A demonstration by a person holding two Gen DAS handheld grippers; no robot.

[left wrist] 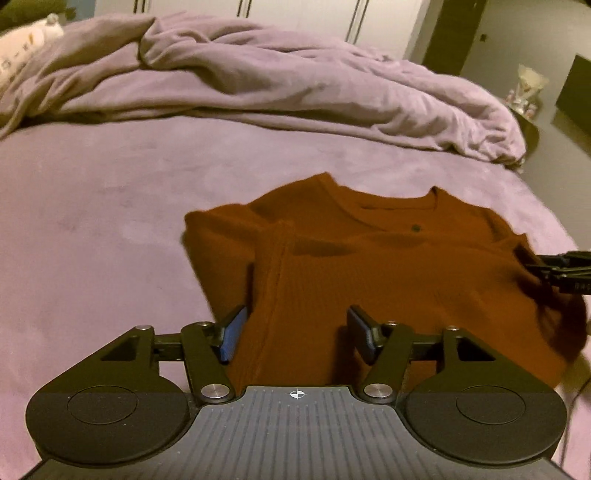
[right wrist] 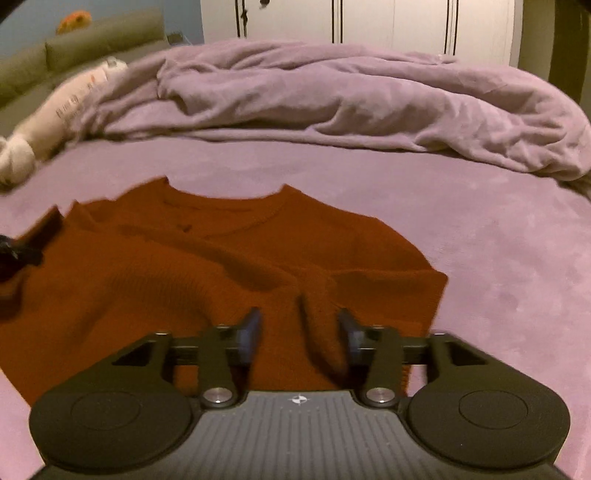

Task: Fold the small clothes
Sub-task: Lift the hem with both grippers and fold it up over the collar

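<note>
The left gripper (left wrist: 295, 332) hangs with its blue-padded fingers (left wrist: 232, 334) spread apart over the near hem of a rust-orange ribbed knit top (left wrist: 388, 266) — neckline farthest from it. Beyond lies a rumpled lilac blanket (left wrist: 277, 81); the black right gripper (left wrist: 532, 266) pokes in at the right.

The top (left wrist: 388, 266) is a plain rust-orange rib knit with one dark button. The bed (left wrist: 92, 206) is covered in flat mauve, the blanket (right wrist: 332, 96) a paler lilac. Both grippers, left (left wrist: 295, 334) and right (right wrist: 300, 334), are black with blue pads (left wrist: 232, 336). The wardrobe (right wrist: 369, 22) is white with dark vertical lines.
</note>
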